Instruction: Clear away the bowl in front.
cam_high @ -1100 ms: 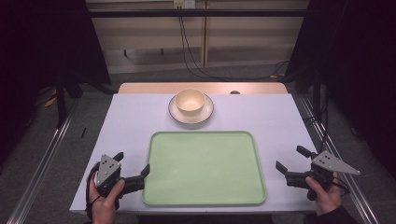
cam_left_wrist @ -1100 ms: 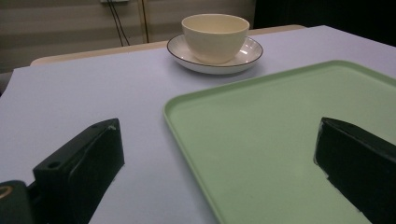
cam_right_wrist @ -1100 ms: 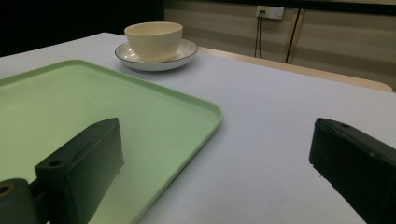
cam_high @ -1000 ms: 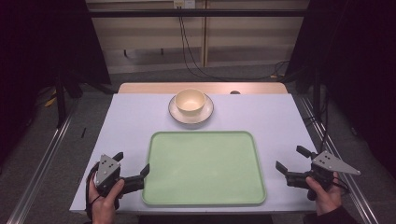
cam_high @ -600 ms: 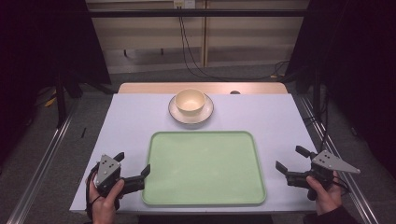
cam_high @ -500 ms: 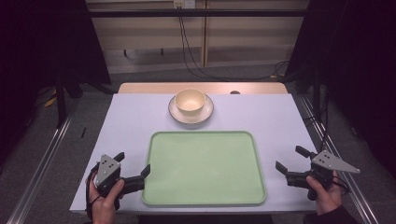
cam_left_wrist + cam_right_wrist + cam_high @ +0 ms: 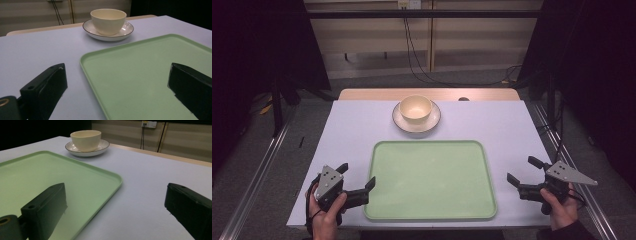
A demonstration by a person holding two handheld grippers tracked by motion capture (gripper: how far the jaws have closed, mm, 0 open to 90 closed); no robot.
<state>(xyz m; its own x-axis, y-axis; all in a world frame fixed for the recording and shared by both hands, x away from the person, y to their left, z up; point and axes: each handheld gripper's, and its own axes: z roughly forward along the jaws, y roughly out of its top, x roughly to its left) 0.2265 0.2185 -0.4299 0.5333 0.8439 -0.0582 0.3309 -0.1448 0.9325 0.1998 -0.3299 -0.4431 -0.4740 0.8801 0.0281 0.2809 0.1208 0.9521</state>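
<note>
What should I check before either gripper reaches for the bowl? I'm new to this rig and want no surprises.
1. Left gripper open, holding nothing: ok.
2. Right gripper open, holding nothing: ok.
3. Bowl upright on its saucer: ok.
4. Green tray bare, flat on the table: ok.
5. Bowl holds nothing: ok as far as the high view shows.
6. Bowl within easy reach: cannot tell; it sits beyond the tray's far edge.

A pale lavender-topped table (image 7: 492, 125) with a wooden far edge stands on a grey floor (image 7: 377, 82). Behind it, a beige panelled wall (image 7: 372, 35) carries a socket (image 7: 408, 4) with black cables (image 7: 412, 47) hanging down; dark curtains (image 7: 257, 45) flank both sides.
</note>
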